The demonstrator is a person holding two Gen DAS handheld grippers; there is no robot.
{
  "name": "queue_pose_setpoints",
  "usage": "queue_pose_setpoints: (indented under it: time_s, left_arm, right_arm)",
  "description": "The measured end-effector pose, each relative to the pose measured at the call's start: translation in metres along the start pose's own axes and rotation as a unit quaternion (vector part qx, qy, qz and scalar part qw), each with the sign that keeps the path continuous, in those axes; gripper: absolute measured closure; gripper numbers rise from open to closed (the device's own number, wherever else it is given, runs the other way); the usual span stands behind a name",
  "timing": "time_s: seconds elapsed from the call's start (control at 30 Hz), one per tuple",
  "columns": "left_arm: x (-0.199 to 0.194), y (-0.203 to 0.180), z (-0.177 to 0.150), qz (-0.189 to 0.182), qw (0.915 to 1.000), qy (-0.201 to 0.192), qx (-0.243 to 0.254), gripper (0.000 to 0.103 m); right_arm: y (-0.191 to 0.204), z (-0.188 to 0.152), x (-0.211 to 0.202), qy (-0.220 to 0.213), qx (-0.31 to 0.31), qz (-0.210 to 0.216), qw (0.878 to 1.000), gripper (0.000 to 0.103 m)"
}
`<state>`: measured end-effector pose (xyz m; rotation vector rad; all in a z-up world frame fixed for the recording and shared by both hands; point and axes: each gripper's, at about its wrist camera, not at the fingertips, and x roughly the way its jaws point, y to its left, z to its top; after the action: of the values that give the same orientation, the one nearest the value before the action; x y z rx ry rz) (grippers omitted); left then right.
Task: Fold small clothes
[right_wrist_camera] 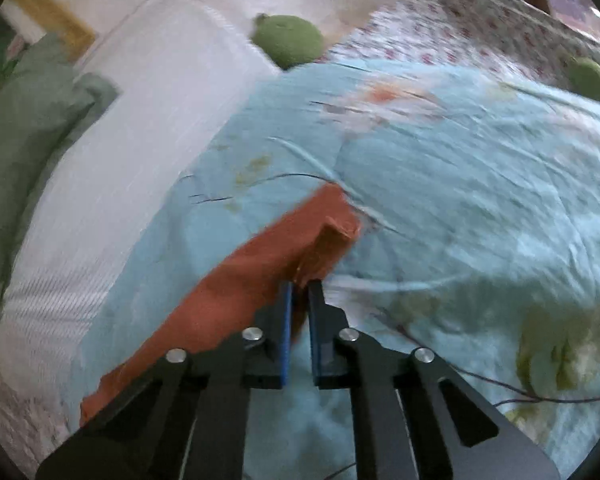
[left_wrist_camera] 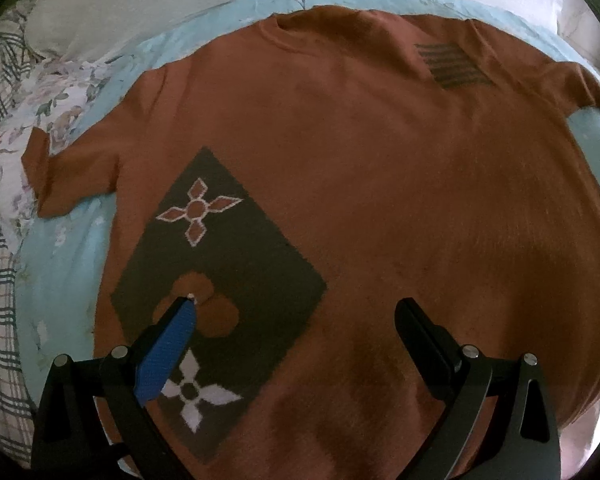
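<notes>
left wrist: above, looking down close on shirt (left_wrist_camera: 360, 180) | right wrist: low, along quilt (right_wrist_camera: 460, 200) | shared: shirt, quilt

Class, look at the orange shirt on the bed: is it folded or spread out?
Spread out. The shirt lies flat, both sleeves out and the collar showing, with no fold yet. The right tool pinches one sleeve.

Rust-orange T-shirt (left_wrist_camera: 360, 168) flat, sleeve pinched
</notes>
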<state>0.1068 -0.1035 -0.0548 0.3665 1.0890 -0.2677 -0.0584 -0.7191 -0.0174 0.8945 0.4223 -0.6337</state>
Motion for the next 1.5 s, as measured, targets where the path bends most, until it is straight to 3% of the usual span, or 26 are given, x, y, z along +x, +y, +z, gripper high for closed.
queue_pose_setpoints:
  time_s: [0.17,0.3,0.37,0.47,0.6,0.83,1.1,1.3,1.37,1.5]
  left_arm:
    - [-0.001,-0.002,-0.003,-0.002,1.0,-0.004,0.004,0.003]
    - [-0.006,0.003,-0.009,-0.012,0.9998,-0.012,-0.006,0.003]
    - [-0.007,0.008,-0.011,-0.014,0.9997,-0.014,-0.011,0.003]
    - [-0.007,0.019,-0.014,-0.015,0.9995,-0.017,-0.024,0.003]
    - [-0.008,0.04,-0.02,-0.013,0.9984,-0.018,-0.052,0.003]
    - [0.006,0.08,-0.028,-0.009,0.9951,-0.012,-0.097,0.003]
    - [0.017,0.102,-0.019,-0.063,0.9894,-0.017,-0.13,0.003]
    - [0.028,0.112,0.024,-0.119,0.9808,-0.049,-0.146,0.003]
    - [0.035,0.112,0.042,-0.126,0.9801,-0.059,-0.142,0.003]
    - [0.068,0.109,0.091,-0.142,0.9786,-0.052,-0.14,0.003]
  right_arm:
    - [0.068,-0.016,-0.015,0.009,-0.094,0.053,0.994,0.096]
    - [0.144,-0.052,-0.022,0.043,-0.155,0.14,0.977,0.097]
    - [0.182,-0.078,-0.021,0.064,-0.186,0.17,0.966,0.099]
    - [0.251,-0.132,-0.013,0.113,-0.232,0.232,0.938,0.099]
    - [0.317,-0.197,0.002,0.156,-0.284,0.265,0.908,0.1]
    - [0.395,-0.301,0.031,0.255,-0.305,0.325,0.858,0.1]
    - [0.422,-0.385,0.07,0.349,-0.311,0.332,0.819,0.1]
    - [0.42,-0.409,0.093,0.395,-0.309,0.279,0.819,0.097]
    - [0.412,-0.4,0.092,0.398,-0.286,0.284,0.824,0.096]
    - [0.387,-0.359,0.066,0.359,-0.258,0.296,0.847,0.091]
